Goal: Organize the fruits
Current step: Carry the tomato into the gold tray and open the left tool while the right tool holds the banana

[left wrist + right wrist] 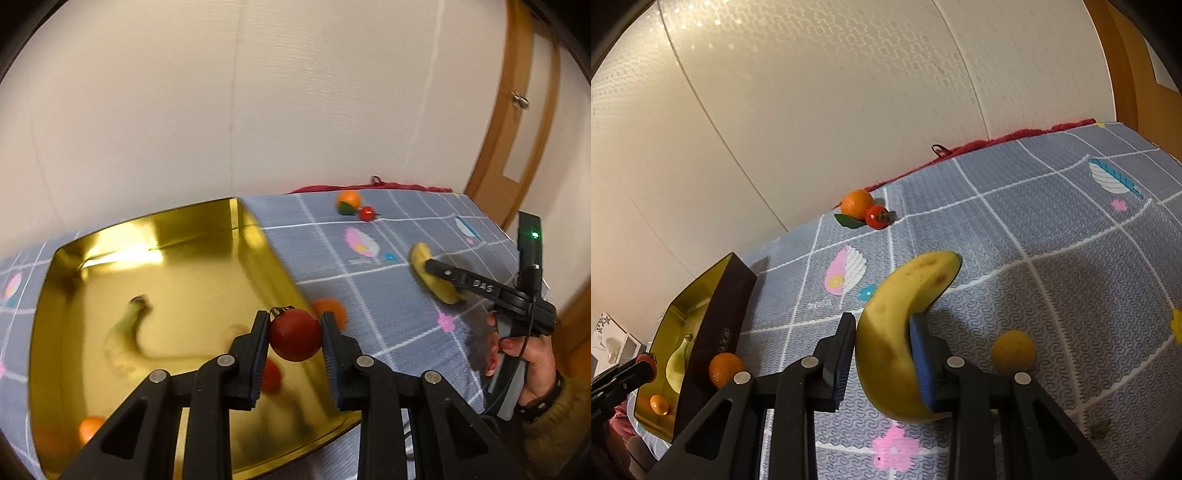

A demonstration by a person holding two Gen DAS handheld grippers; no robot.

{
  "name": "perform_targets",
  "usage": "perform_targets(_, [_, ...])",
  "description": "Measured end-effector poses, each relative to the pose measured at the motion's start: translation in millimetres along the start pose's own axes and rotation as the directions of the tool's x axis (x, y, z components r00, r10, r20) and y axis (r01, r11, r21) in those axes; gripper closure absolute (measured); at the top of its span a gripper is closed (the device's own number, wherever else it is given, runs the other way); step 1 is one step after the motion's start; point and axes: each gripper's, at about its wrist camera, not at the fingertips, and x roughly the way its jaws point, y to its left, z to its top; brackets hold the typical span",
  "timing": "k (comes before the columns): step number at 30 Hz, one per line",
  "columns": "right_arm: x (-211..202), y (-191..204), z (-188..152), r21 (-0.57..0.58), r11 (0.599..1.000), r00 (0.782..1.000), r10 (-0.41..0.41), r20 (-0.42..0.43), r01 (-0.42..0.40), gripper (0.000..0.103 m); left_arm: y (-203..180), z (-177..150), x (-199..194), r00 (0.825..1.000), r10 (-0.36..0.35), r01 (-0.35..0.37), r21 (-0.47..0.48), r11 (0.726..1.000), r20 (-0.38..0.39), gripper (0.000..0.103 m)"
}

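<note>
— Clamped tight in left gripper [294,334]: tomato [294,335], right above gold tin [207,236] rim. Carry inward, lower, then release.

— Right gripper [882,356]: pitched downward, pinching banana [897,332] on cloth [1052,258]; left pad barely touching. Squeeze firmly before lifting.

A grey-blue checked cloth [1052,266] covers the counter. On it lie a gold-lined box [258,236], a banana [894,332], a yellow fruit [1013,352], an orange [726,369] beside the box, and an orange [856,202] touching a tomato [876,216] near the far edge.
</note>
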Motion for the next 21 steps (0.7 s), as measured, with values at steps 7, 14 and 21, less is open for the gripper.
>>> perform_targets(7, [-6.0, -0.6, -1.7, 0.007, 1.0, 0.999, 0.015, 0.032, -0.015, 0.074, 38.3, -18.9, -13.9, 0.998, 0.061, -0.06, -0.094, 0.994, 0.002, 0.075])
perform_targets(14, [-16.3, 4.6, -3.0, -0.015, 0.999, 0.996, 0.032, 0.082, -0.031, 0.075, 61.9, -39.2, -16.8, 0.989, 0.146, -0.149, -0.125, 0.981, -0.033, 0.075])
perform_targets(21, [-30.5, 28.1, -5.3, -0.113, 0.991, 0.986, 0.088, 0.144, -0.072, 0.095, 75.5, -54.5, -12.5, 0.978, 0.194, -0.202, -0.128, 0.971, -0.071, 0.074])
